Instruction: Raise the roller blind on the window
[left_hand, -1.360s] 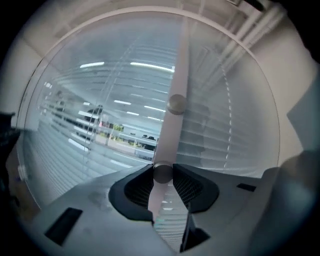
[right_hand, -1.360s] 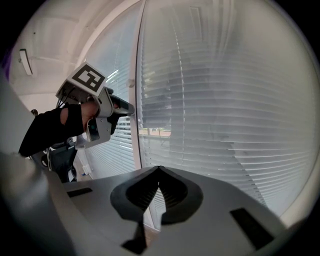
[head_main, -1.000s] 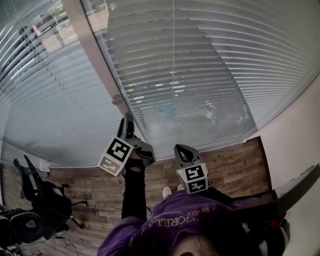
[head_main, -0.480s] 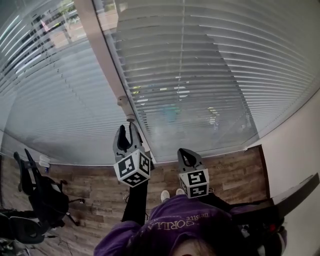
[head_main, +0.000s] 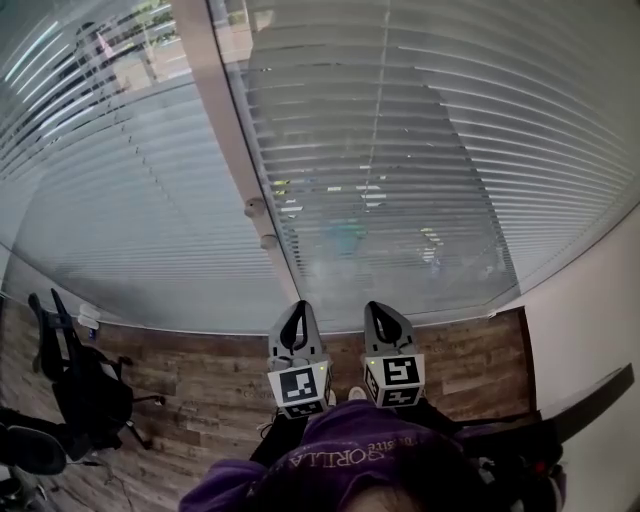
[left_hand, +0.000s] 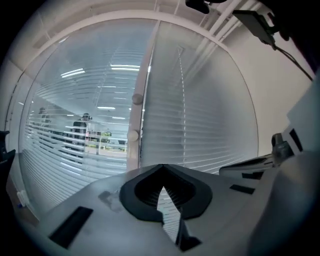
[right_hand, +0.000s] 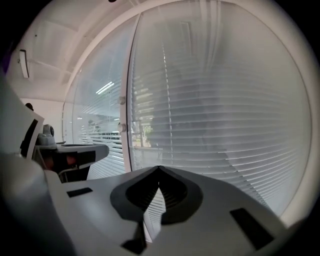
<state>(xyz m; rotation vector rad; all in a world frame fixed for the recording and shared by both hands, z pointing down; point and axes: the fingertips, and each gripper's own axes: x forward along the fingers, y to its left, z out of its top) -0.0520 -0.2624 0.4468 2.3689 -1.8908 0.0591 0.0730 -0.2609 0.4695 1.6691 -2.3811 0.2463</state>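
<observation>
A slatted blind (head_main: 430, 180) hangs lowered over the right-hand pane, with a thin cord (head_main: 377, 120) running down it. It also fills the left gripper view (left_hand: 200, 125) and the right gripper view (right_hand: 215, 115). My left gripper (head_main: 297, 318) is held low near my body and points at the base of the window post (head_main: 235, 170). Its jaws are closing, with the tips together (left_hand: 161, 169) and nothing between them. My right gripper (head_main: 389, 318) is beside it, shut and empty (right_hand: 159, 169). Neither gripper touches the blind or the cord.
Two round knobs (head_main: 256, 208) sit on the post. A second lowered blind (head_main: 120, 200) covers the left pane. A black office chair (head_main: 75, 385) stands on the wood floor (head_main: 190, 365) at lower left. A white wall (head_main: 600, 320) is on the right.
The left gripper has come down and to the right, away from the knobs on the post. Its jaws have gone from open to closed. The right gripper has barely moved.
</observation>
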